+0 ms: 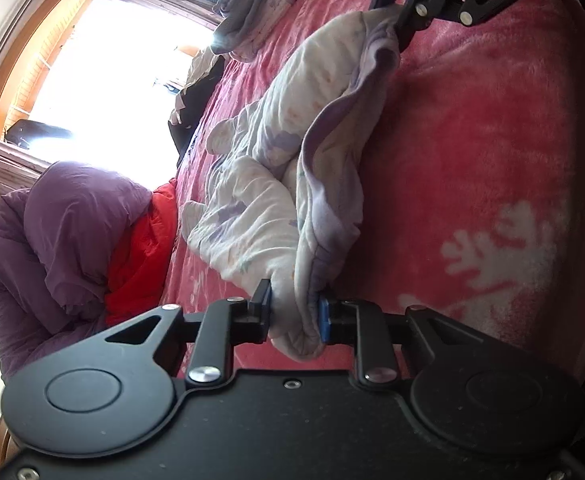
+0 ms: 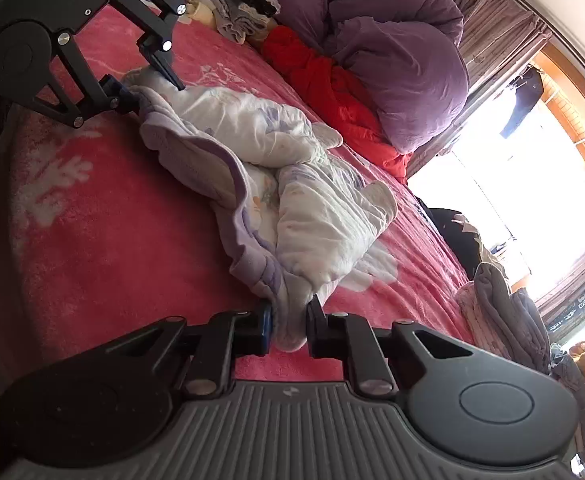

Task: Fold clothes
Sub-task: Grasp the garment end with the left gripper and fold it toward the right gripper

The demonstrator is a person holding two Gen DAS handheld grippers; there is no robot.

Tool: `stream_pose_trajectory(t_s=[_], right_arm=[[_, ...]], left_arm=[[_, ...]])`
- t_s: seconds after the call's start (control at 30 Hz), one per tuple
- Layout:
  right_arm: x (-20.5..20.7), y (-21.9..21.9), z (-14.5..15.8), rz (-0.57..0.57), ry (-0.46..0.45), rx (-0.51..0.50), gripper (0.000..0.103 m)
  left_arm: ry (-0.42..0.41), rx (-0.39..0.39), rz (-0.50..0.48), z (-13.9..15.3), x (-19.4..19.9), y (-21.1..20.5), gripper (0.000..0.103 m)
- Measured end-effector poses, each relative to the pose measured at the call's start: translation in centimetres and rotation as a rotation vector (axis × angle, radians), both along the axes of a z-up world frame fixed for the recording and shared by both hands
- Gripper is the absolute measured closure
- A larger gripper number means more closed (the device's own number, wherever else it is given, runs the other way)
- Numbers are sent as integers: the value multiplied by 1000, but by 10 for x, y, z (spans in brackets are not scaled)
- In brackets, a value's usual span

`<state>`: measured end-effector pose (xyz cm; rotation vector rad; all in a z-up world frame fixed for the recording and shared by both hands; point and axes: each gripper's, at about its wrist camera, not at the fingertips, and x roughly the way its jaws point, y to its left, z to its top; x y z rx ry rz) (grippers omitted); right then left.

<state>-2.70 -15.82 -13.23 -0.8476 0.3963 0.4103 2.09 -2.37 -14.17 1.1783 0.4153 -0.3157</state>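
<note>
A white garment with pale purple print and lilac lining (image 1: 276,184) lies crumpled on the pink bedspread (image 1: 472,128). My left gripper (image 1: 294,312) is shut on one end of its hem, cloth bunched between the pads. In the right wrist view the same garment (image 2: 292,200) stretches across the bed. My right gripper (image 2: 290,320) is shut on its other end. The right gripper (image 1: 402,30) shows at the top of the left wrist view, clamped on the cloth. The left gripper (image 2: 152,84) shows at the upper left of the right wrist view, also on the cloth.
A purple duvet (image 2: 392,48) and a red garment (image 2: 332,88) are heaped along the bed's far side. Grey and striped clothes (image 2: 504,312) lie in a pile near the bright window (image 2: 512,184). More clothes (image 1: 252,12) sit at the other end.
</note>
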Motion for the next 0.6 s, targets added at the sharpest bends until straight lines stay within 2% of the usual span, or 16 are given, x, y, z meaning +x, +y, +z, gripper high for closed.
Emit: stream_pose_trajectory(t_s=[0.13, 0.23, 0.37, 0.6], right_arm=[[-11, 0, 16, 31, 13, 2, 86], [-24, -2, 28, 49, 23, -13, 86], [-31, -7, 46, 36, -8, 2, 86], [-12, -14, 84, 15, -73, 79, 85]], left_arm=[[35, 8, -13, 12, -14, 1, 82], [58, -19, -19, 27, -23, 5, 82], [75, -132, -6, 55, -20, 12, 81], [120, -326, 6, 89, -7, 29, 81]])
